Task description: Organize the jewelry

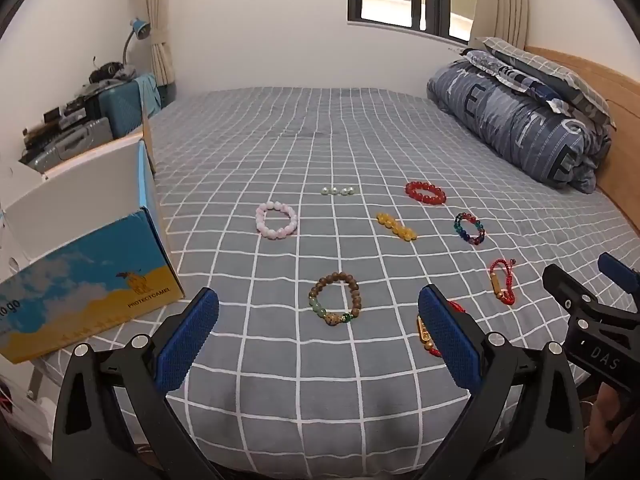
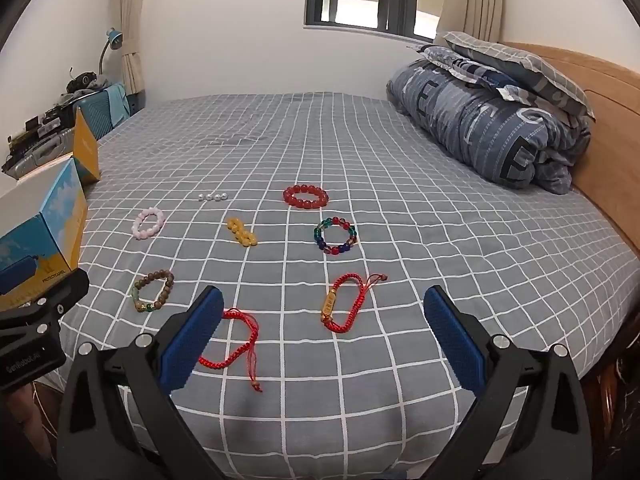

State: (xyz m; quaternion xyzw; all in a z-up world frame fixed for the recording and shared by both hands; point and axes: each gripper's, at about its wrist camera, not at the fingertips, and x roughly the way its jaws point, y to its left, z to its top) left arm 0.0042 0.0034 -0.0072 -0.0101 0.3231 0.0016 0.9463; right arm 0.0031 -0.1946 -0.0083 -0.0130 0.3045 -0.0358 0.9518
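Both grippers, left gripper and right gripper, gape wide, empty. Wooden bracelet lies ahead between left fingers; red cord bracelet ahead of right. Open shoebox left, contents unseen.

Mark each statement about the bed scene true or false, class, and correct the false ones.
1. The pink bead bracelet lies closer to the open blue-and-yellow cardboard box than the red bead bracelet does. True.
2. The right tool grips a red cord bracelet. False: it is open and holds nothing.
3. The four white pearl beads lie in a short row. True.
4. The brown wooden bead bracelet sits inside the box. False: it lies on the grey checked bedsheet.
5. The left tool is open. True.
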